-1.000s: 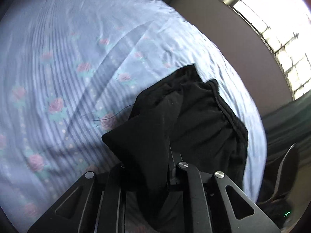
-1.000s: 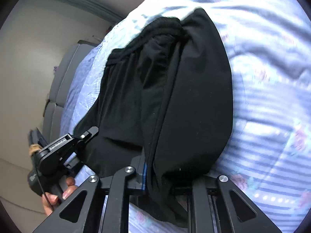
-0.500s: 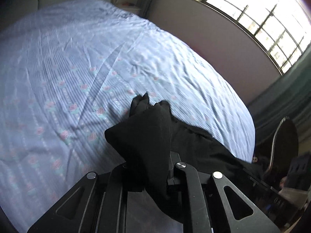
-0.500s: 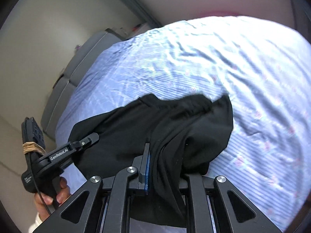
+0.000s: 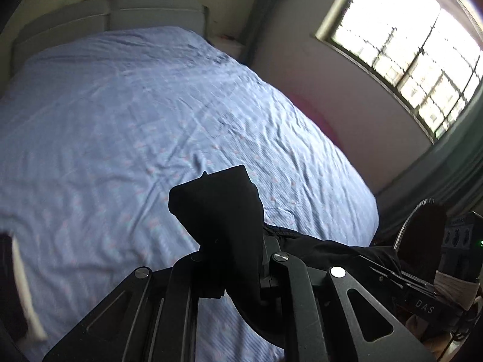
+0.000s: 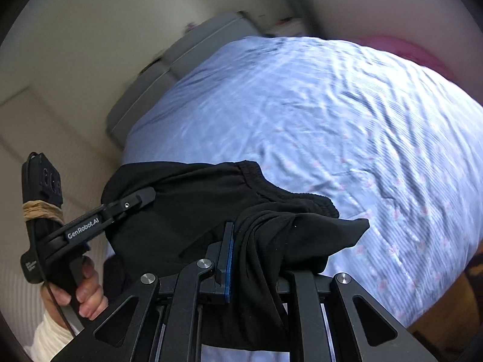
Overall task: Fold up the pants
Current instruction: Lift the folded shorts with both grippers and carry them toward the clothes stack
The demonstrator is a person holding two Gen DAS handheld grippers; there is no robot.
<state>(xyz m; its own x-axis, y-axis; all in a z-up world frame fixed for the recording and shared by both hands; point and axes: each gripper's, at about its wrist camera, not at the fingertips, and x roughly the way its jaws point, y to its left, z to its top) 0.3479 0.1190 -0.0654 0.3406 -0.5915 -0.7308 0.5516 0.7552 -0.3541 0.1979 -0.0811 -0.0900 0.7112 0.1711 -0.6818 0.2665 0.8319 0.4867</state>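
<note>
The black pants hang in the air above the bed, held at two places. My left gripper is shut on a bunched corner of the pants, which droops over its fingers. My right gripper is shut on another bunch of the pants, near the gathered elastic waistband. The cloth stretches between the two grippers. The left gripper also shows in the right wrist view, clamped on the pants' edge, with the hand below it.
The bed with a light blue rose-print sheet lies below, wrinkled, also in the right wrist view. A grey headboard stands at its far end. A barred window and green curtain are on the right wall.
Both grippers have lifted the pants up off the bed and pulled back; the bed now looks farther away and more of the room shows. Both grips have held.
</note>
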